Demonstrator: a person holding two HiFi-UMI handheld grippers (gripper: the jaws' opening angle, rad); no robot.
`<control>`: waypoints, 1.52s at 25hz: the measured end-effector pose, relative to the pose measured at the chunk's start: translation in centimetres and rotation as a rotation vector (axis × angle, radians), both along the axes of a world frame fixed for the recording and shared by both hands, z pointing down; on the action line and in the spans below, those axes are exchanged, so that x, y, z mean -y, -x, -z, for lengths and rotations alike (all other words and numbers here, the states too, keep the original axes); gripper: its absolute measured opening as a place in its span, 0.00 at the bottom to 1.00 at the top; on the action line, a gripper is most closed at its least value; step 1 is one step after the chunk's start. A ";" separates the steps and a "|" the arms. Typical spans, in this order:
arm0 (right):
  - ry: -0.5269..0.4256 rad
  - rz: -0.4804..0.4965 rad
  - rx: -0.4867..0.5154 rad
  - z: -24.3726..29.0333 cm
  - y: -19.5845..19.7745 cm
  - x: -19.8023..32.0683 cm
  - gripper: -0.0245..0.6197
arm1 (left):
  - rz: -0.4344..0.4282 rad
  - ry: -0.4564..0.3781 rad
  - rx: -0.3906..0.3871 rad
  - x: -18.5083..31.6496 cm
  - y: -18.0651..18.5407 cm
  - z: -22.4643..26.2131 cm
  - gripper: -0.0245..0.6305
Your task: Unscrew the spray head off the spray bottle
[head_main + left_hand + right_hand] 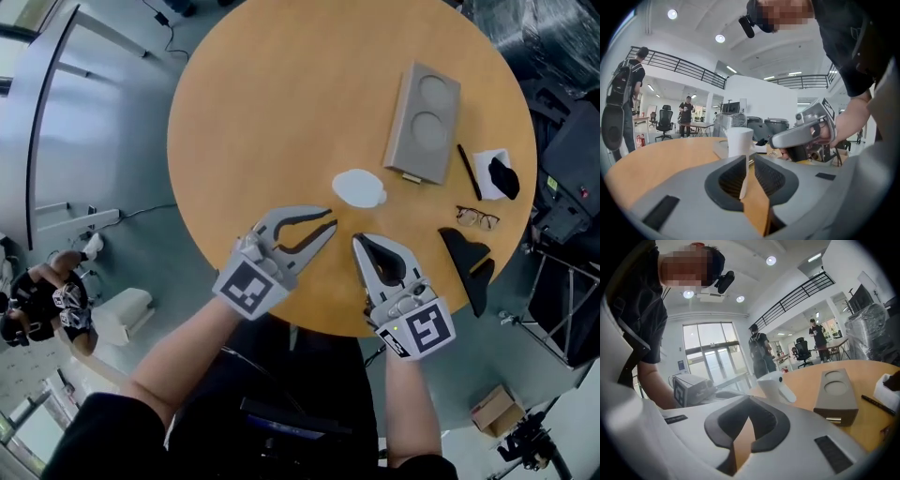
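Spray bottle (359, 188), white and upright, spray head (780, 387) on; left gripper (330, 221) jaws slightly apart, right gripper (357, 240) jaws together.

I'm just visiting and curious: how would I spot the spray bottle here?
Find the round wooden table. Near the grey box with two round dents, on the side toward the near edge, stands the spray bottle. It alone is white with a pointed nozzle.
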State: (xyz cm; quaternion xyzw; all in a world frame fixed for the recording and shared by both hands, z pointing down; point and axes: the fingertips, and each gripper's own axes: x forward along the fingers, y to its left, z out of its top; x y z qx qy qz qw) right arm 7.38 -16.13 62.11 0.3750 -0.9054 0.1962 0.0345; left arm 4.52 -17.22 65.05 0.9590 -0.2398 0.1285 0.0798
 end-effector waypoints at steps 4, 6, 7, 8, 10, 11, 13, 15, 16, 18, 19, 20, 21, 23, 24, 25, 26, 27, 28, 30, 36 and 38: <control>0.012 -0.020 0.003 -3.6 -0.4 0.4 0.05 | 0.033 -0.023 0.002 1.4 -0.2 -4.7 0.25; 0.016 -0.034 0.008 -5.2 -0.7 0.6 0.05 | 0.046 -0.031 0.004 2.1 -0.4 -6.8 0.36; 0.019 -0.042 0.011 -6.0 -0.9 0.7 0.05 | 0.047 -0.037 0.002 2.3 -0.6 -7.7 0.37; 0.022 -0.049 0.013 -6.7 -1.1 0.7 0.05 | 0.044 -0.041 -0.002 2.5 -0.8 -8.5 0.39; 0.030 -0.059 0.014 -8.0 -1.4 0.6 0.05 | 0.031 -0.042 -0.007 2.8 -1.3 -9.8 0.45; 0.034 -0.060 0.014 -8.5 -1.5 0.5 0.05 | 0.023 -0.040 -0.005 2.9 -1.6 -10.4 0.48; 0.041 -0.063 0.016 -9.5 -1.7 0.4 0.05 | 0.007 -0.046 0.001 3.3 -2.2 -11.3 0.52; 0.047 -0.070 0.022 -10.3 -1.9 0.3 0.05 | -0.006 -0.050 0.003 3.6 -3.0 -12.0 0.55; 0.047 -0.074 0.025 -10.5 -2.0 0.2 0.05 | -0.012 -0.050 -0.001 3.8 -3.5 -12.3 0.58; 0.046 -0.081 0.030 -10.9 -2.2 0.2 0.05 | -0.024 -0.057 -0.007 4.3 -4.4 -12.6 0.64; 0.046 -0.083 0.032 -11.0 -2.2 0.2 0.05 | -0.030 -0.063 -0.007 4.5 -4.8 -12.8 0.66; 0.046 -0.084 0.035 -11.1 -2.3 0.2 0.05 | -0.034 -0.069 -0.007 4.6 -5.2 -12.9 0.66; 0.046 -0.085 0.038 -11.1 -2.4 0.1 0.05 | -0.035 -0.072 -0.008 4.7 -5.6 -12.9 0.66; 0.046 -0.087 0.044 -11.2 -2.6 -0.1 0.05 | -0.027 -0.070 -0.018 5.0 -6.2 -13.1 0.66; 0.047 -0.089 0.047 -11.2 -2.7 -0.2 0.05 | -0.023 -0.067 -0.020 5.2 -6.5 -13.2 0.66; 0.048 -0.090 0.049 -11.2 -2.8 -0.3 0.05 | -0.022 -0.069 -0.019 5.3 -6.9 -13.3 0.66; 0.050 -0.090 0.050 -11.3 -2.9 -0.3 0.05 | -0.023 -0.074 -0.016 5.5 -7.2 -13.4 0.66; 0.051 -0.090 0.052 -11.3 -3.0 -0.4 0.05 | -0.023 -0.081 -0.015 5.6 -7.5 -13.4 0.66; 0.053 -0.089 0.054 -11.3 -3.1 -0.5 0.05 | -0.021 -0.084 -0.018 5.7 -7.9 -13.5 0.66; 0.057 -0.092 0.057 -11.5 -3.5 -0.6 0.05 | -0.012 -0.078 -0.030 6.0 -8.5 -13.7 0.66; 0.063 -0.102 0.062 -12.0 -4.4 -0.8 0.05 | -0.029 -0.070 -0.033 6.9 -9.9 -13.9 0.65; 0.064 -0.103 0.065 -12.1 -4.5 -0.9 0.05 | -0.060 -0.081 -0.036 6.6 -10.2 -13.9 0.52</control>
